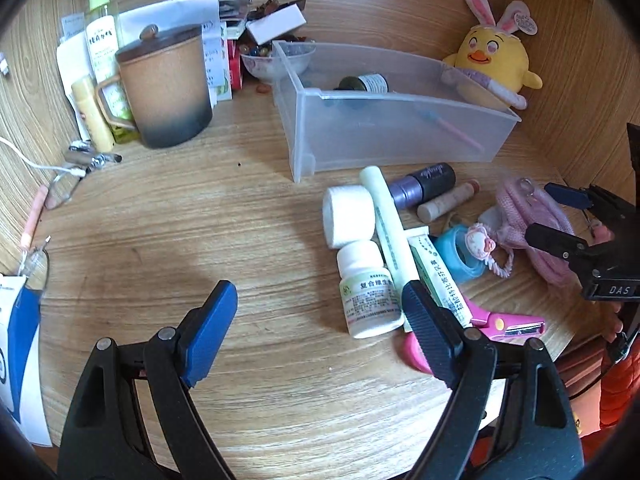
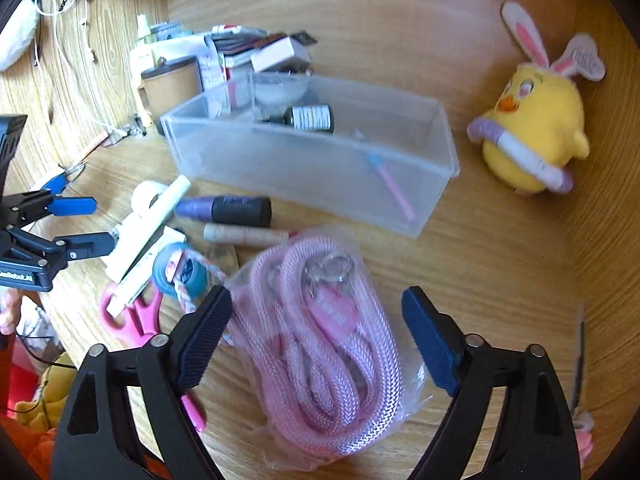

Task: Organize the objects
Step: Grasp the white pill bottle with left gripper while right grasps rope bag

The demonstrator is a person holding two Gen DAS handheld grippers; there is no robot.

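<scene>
**Right hand-held gripper straddles the bagged pink rope, bin waiting beyond**

The right hand-held gripper stands spread wide, its two blue-padded fingers on either side of the coiled pink braided rope in a clear plastic bag, not yet pinching it. The bag lies flat on the wooden tabletop, its long axis running roughly away from the camera, near end toward the gripper and far end, with the clear clasp, pointing at the translucent plastic storage bin. Straddling the bundle across its narrow width looks like the sensible approach: the jaws could close over the coils rather than along them.

The bin sits just behind the rope, open side up. It already holds a dark green small bottle with a white label lying on its side and a thin pink-and-blue stick, which suggests it is the collecting place.

The left hand-held gripper is likewise released and empty, hovering over bare tabletop beside a cluster of loose things: a white pill bottle with green print, a round white jar, a long pale-green tube, a purple-and-black cosmetic cylinder and pink-handled scissors. A yellow plush chick with bunny ears sits apart at the right.
</scene>
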